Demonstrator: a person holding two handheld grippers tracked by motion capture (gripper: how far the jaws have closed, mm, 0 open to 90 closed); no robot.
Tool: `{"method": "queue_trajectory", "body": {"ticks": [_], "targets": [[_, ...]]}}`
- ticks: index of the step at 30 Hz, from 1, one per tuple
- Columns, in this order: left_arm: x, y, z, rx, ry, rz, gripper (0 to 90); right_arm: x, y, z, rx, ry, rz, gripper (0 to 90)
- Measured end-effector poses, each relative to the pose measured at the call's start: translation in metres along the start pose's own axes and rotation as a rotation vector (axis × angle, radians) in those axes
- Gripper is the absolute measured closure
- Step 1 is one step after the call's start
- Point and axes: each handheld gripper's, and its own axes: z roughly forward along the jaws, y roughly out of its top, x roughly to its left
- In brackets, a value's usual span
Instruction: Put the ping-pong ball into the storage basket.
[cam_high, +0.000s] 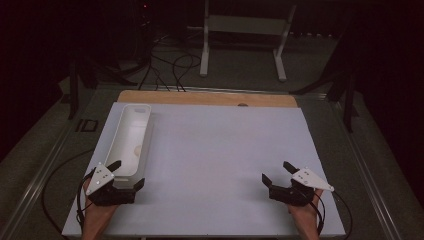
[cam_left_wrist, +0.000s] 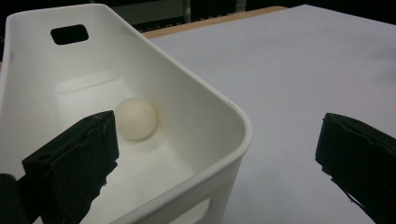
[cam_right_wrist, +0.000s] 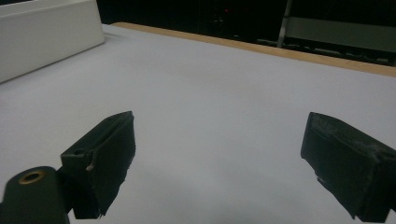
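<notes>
A: We had the tabletop (cam_high: 215, 165) taking up most of the high view, covered in a pale sheet, with a strip of bare wood along its far edge. Nearly all of it was bare.

B: And the long white bin (cam_high: 131, 142) sat at the left of the frame, running lengthwise away from us. We judged it was put there so our left hand could reach it without crossing over.

A: Right. Our left gripper (cam_high: 123, 176) was at the bin's near end, in the lower left of the frame, jaws spread wide. In the left gripper view one jaw hung inside the bin (cam_left_wrist: 205, 116) and the other outside it, over the sheet, so the jaws straddled the near corner wall. Whether they touched the wall we could not tell.

B: The right gripper (cam_high: 278, 173) lay in the lower right, well apart from the bin, jaws wide too and holding nothing. We took it to be waiting.

A: Smallest thing last: the pale ball (cam_left_wrist: 135, 117) rested on the bin's floor, lower left in the left gripper view, just beyond the inner jaw, by the side wall.
</notes>
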Motion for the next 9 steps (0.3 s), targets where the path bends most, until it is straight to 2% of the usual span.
{"method": "queue_trajectory", "body": {"ticks": [9], "targets": [[-0.0001, -0.0001, -0.0001, 0.000, 0.003, 0.002, 0.1, -0.0022, 0.0011, -0.0027, -0.013, -0.007, 0.000, 9.7]]}}
